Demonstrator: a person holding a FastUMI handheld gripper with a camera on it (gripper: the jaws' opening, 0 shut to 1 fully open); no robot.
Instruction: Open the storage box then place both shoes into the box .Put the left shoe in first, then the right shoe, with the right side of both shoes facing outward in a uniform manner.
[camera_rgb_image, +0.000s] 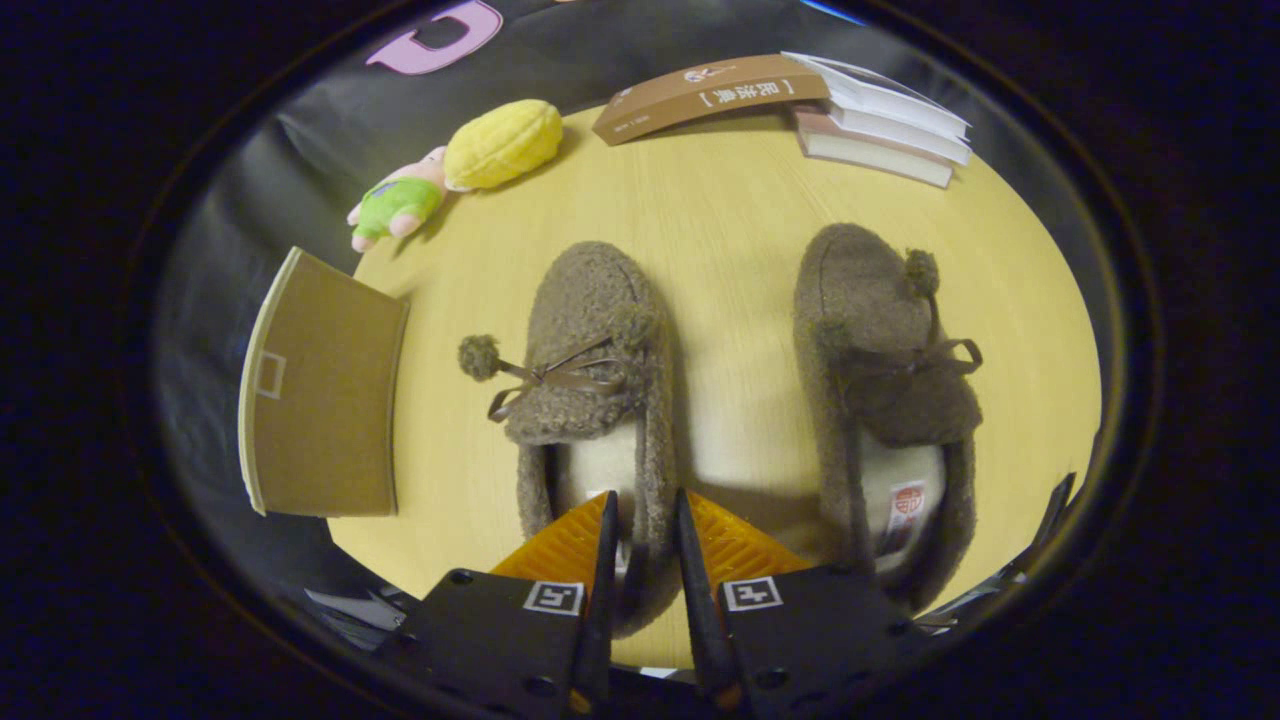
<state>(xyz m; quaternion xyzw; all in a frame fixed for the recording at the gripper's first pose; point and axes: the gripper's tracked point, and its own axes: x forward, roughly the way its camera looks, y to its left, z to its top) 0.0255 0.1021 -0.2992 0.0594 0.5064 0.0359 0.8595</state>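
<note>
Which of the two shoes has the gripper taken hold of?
The shoe nearer the box: the gripper pinches its heel wall. The other shoe lies untouched.

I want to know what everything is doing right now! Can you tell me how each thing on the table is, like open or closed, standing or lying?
storage box: closed, left of the shoes
left shoe: flat on the table, its heel-side wall between the fingers
right shoe: flat on the table, untouched
gripper: nearly closed around the left shoe's wall; pressing unclear
books: stacked, one lying open
plush toys: lying down
</note>
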